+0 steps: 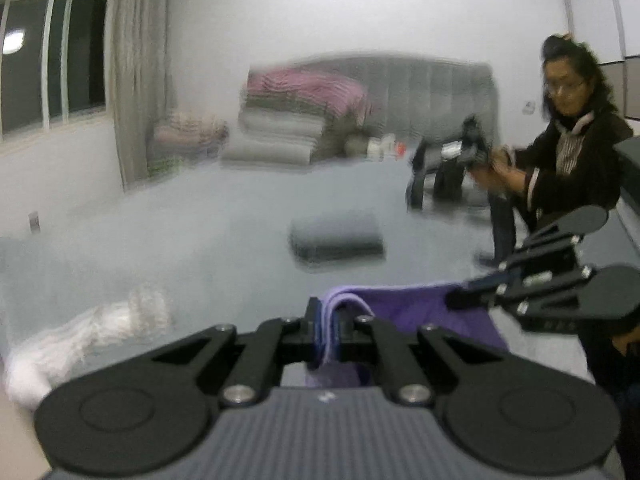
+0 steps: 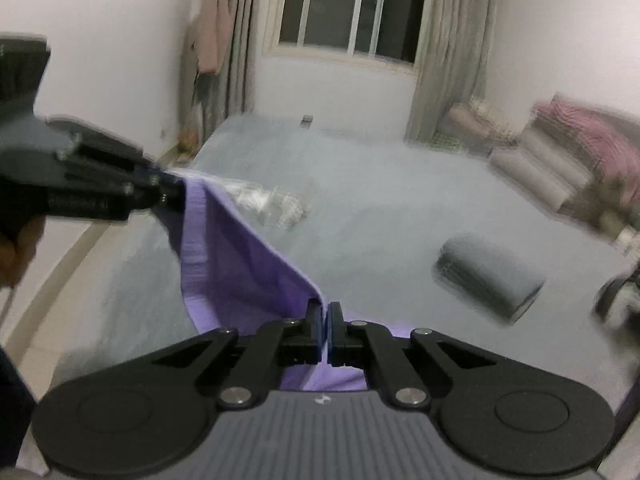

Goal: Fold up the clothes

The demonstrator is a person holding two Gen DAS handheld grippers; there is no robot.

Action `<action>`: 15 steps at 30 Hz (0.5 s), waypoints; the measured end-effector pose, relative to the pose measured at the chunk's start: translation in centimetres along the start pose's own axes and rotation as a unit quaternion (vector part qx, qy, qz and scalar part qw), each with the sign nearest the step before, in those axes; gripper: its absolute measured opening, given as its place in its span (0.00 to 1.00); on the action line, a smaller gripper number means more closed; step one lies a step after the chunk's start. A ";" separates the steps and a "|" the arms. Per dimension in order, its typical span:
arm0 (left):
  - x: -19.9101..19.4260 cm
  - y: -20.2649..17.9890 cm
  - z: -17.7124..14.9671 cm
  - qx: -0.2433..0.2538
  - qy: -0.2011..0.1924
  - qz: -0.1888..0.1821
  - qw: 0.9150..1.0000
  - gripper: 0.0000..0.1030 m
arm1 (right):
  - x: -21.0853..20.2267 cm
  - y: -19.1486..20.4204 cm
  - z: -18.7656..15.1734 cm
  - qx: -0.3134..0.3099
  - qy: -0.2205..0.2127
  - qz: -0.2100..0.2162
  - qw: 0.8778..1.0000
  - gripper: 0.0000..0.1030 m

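**Purple garment pinched at both ends**

My left fingers (image 1: 325, 326) clamp one edge of the purple garment (image 2: 236, 264); my right fingers (image 2: 324, 326) clamp another; it hangs stretched between them above the grey bed (image 2: 380, 200); a folded grey garment (image 2: 488, 276) lies beyond.

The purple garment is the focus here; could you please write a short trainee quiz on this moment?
1. True or false: both grippers are shut on the purple garment.
2. Which item lies folded on the grey bed beyond the garment? A) a grey folded cloth B) a red towel C) a yellow hat
3. Fill in: the crumpled item on the bed near the left gripper is ____ in colour.

Key:
1. True: the left gripper and the right gripper each pinch an edge.
2. A, the grey folded cloth.
3. White, the white cloth.
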State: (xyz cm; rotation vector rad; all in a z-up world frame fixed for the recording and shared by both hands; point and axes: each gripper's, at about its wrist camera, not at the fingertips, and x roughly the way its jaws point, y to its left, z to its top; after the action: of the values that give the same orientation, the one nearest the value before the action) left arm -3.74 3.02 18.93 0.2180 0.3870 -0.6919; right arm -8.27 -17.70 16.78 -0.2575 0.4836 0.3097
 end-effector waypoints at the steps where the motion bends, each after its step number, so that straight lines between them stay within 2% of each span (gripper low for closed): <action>1: -0.4 -0.5 1.5 0.009 -0.012 0.005 1.000 0.04 | -0.8 0.0 0.6 -0.006 -0.009 -0.004 1.000 0.02; 3: -1.2 -1.4 4.5 0.026 -0.037 0.015 0.999 0.04 | -2.2 -0.1 1.3 -0.016 -0.023 -0.008 1.000 0.02; 6: -2.0 -2.9 8.2 0.042 -0.065 0.024 0.997 0.04 | -3.6 -1.6 2.2 0.006 -0.057 -0.018 0.998 0.03; 7: -2.3 -3.6 9.1 0.049 -0.073 0.029 0.996 0.04 | -4.0 -1.9 2.2 0.015 -0.067 -0.017 0.997 0.07; 9: -2.9 -5.0 10.9 0.051 -0.089 0.037 0.994 0.04 | -4.8 -1.9 1.5 0.027 -0.085 -0.012 0.996 0.34; 10: -3.1 -5.3 11.7 0.047 -0.097 0.039 0.993 0.04 | -5.0 -1.6 0.9 0.026 -0.095 -0.018 0.995 0.67; 11: -3.3 -5.6 12.5 0.040 -0.103 0.042 0.993 0.04 | -4.9 -1.3 0.5 0.022 -0.105 -0.026 0.994 0.93; 12: -3.5 -5.8 13.3 0.033 -0.109 0.045 0.992 0.04 | -5.0 -0.9 0.0 0.015 -0.117 -0.036 0.992 0.98; 15: -3.9 -6.4 15.4 0.027 -0.126 0.058 0.990 0.04 | -5.2 -0.3 -1.5 0.010 -0.133 -0.030 0.991 0.99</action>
State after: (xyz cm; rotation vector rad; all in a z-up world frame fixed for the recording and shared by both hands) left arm -6.49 -4.51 34.02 0.2008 0.1136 -0.6073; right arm -13.10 -19.65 18.11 -0.2066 0.2142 0.2755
